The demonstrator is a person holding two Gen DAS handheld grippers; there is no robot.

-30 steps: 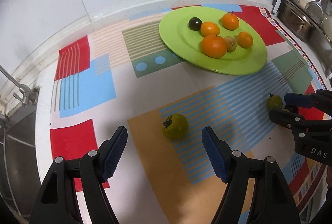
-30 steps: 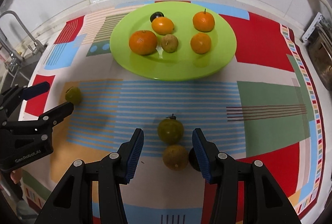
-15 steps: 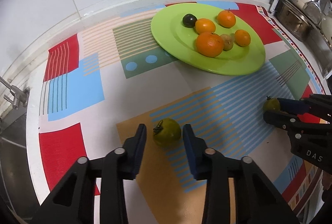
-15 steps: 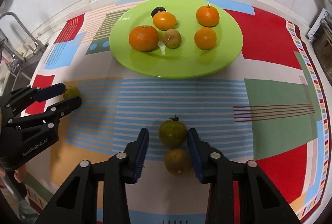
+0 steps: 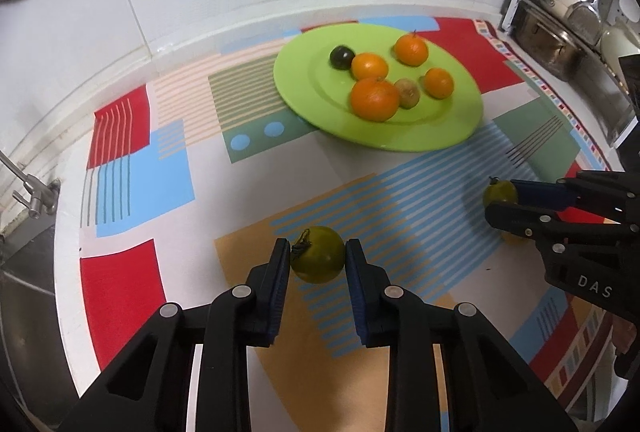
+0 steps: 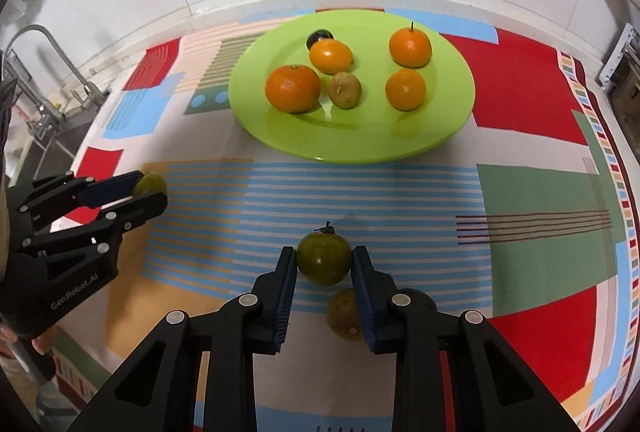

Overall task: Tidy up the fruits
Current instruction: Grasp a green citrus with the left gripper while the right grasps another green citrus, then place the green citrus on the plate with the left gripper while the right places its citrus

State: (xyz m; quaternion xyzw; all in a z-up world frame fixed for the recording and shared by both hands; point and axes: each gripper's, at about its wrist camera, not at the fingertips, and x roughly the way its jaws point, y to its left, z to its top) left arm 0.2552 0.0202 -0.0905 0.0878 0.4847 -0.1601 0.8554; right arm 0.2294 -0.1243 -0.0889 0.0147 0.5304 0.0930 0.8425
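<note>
The left gripper (image 5: 318, 261) is showing a matte black plastic frame with triangular cut-outs, and round silver screws are dotting each arm. Its two fingers (image 5: 280, 274) are wearing dark blue ribbed pads. From the right wrist view its side is carrying white "GenRobot.AI" lettering, and a bit of bare skin (image 6: 38, 344) is peeking out at about eight o'clock. The right gripper (image 6: 324, 264) is looking identical: black angular arms, silver screws, blue ridged pads (image 6: 362, 296). In the left wrist view its body is displaying white letters "DAS".
</note>
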